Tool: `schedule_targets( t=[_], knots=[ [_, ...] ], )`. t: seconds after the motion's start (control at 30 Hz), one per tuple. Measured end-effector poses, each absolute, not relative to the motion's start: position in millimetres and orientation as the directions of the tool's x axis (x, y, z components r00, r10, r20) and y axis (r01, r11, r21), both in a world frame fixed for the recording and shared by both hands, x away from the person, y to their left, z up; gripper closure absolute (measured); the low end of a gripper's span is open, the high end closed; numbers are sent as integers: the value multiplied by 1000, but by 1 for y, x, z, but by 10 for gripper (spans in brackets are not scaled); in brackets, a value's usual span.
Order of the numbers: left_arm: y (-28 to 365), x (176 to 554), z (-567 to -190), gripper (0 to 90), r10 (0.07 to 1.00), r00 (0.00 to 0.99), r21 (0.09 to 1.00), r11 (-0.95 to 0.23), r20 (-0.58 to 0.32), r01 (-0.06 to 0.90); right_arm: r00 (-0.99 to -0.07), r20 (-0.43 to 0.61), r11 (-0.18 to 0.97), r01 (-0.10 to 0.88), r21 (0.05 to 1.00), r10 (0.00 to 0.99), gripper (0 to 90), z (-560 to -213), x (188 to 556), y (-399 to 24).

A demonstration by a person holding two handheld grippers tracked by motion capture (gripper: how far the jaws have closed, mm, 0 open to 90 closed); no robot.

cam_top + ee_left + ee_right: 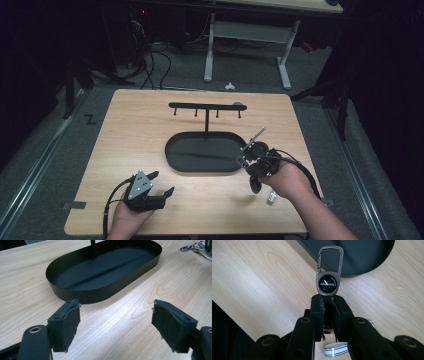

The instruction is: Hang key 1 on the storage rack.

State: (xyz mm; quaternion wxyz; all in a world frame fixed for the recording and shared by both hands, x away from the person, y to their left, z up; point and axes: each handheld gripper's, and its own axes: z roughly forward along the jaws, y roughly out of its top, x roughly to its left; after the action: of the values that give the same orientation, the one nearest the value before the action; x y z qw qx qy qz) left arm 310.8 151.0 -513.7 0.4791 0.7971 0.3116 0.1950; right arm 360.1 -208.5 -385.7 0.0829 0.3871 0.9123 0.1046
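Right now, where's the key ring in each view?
High view: key ring right of centre, in the right gripper.
Left gripper view: metal bit at top right edge, probably it.
Right gripper view: top centre, above the jaws.
Shared landmark: black oval tray.

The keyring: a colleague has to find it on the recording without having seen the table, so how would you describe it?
Start at the black oval metal tray with its hook stand on the light wooden table. Just off the tray's right end, the right tongs pinch a grey metal keyring. It alone has a carabiner clip above a round black badge with white lettering.
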Motion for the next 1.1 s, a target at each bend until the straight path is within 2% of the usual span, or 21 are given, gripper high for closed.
schedule_targets(
  t=[0.47,1.1],
  knots=[
    [157,307,-514,230,692,722,883,-348,14,316,-670,-72,662,702,262,739,806,-373,379,-205],
    [156,306,-515,230,688,725,883,-351,16,313,-647,-83,635,704,318,758,807,-349,410,-193]
  ],
)
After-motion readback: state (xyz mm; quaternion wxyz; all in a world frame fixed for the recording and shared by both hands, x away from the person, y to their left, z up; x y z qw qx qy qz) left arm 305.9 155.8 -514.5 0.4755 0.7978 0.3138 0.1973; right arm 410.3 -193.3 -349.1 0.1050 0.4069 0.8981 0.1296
